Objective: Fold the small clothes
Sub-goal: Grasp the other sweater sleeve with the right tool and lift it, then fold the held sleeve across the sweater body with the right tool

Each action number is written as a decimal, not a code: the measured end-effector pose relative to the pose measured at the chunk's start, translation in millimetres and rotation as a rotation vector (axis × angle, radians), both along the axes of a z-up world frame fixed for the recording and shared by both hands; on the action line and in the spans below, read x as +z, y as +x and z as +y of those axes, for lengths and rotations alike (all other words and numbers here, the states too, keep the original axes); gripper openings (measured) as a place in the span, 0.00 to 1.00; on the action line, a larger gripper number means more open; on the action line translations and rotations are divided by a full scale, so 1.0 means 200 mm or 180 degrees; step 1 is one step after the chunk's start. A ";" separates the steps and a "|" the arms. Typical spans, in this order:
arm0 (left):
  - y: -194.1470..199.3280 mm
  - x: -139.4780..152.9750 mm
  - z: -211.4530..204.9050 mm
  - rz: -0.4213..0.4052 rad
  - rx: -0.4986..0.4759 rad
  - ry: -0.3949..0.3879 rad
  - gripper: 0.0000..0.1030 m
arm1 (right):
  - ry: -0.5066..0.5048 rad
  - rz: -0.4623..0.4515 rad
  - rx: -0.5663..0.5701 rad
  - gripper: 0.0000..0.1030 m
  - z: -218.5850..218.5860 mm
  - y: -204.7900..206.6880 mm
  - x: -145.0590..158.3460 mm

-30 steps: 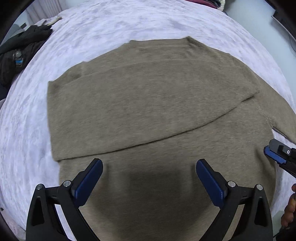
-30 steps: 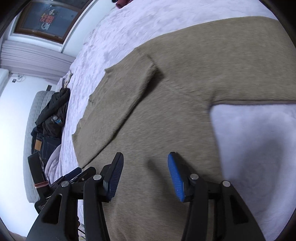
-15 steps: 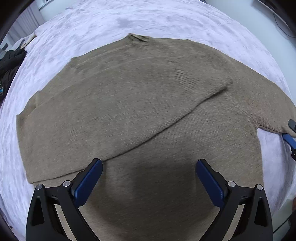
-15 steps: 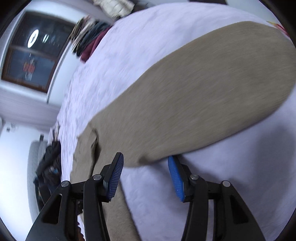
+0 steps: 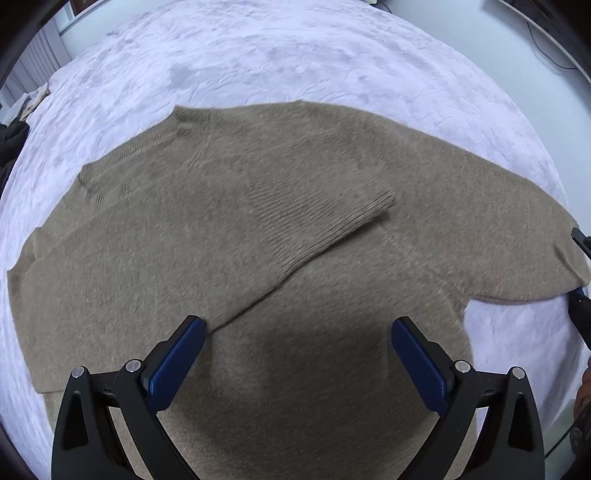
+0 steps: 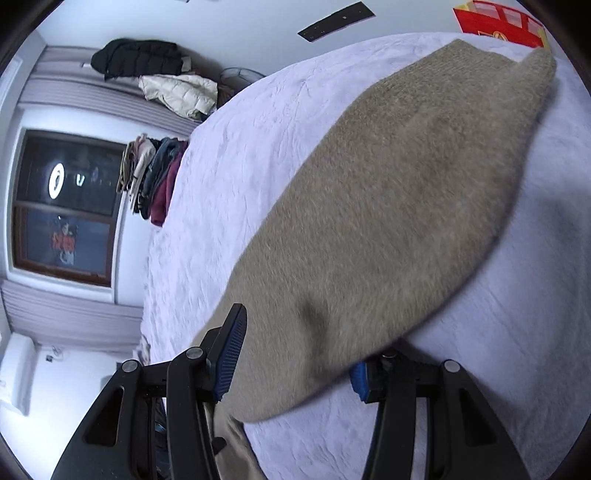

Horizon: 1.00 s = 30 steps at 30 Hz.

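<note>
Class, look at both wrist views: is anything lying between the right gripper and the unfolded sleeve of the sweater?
Nothing visible. The unfolded sleeve already lies between the open jaws of the right gripper, with only the bedcover around it. The left gripper hovers open above the sweater.

Big bed with a pale lavender bedspread (image 6: pixel 229 155), crinkly texture all over. Dark window (image 6: pixel 62 206) with light curtains (image 6: pixel 74 314) either side, and what looks like a ring light reflected in the glass. Jackets (image 6: pixel 162 74) piled by the white wall (image 6: pixel 258 22).
</note>
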State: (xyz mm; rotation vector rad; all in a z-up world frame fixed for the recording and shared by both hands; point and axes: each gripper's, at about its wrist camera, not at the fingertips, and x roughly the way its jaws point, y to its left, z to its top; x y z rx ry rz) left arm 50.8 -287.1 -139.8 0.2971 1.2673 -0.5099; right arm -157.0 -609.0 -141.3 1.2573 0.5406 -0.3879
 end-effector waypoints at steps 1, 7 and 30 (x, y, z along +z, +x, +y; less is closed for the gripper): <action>0.00 0.01 -0.02 -0.0011 0.0003 -0.0015 0.99 | 0.0029 -0.0038 -0.0018 0.45 -0.01 0.01 0.00; 0.07 0.07 0.09 0.0031 0.0188 -0.0120 0.99 | 0.0136 -0.0357 -0.0056 0.07 -0.03 0.09 0.07; 0.20 0.10 0.97 -0.0494 0.1116 0.0118 0.99 | -0.1708 -0.0226 0.3322 0.07 1.50 1.08 0.35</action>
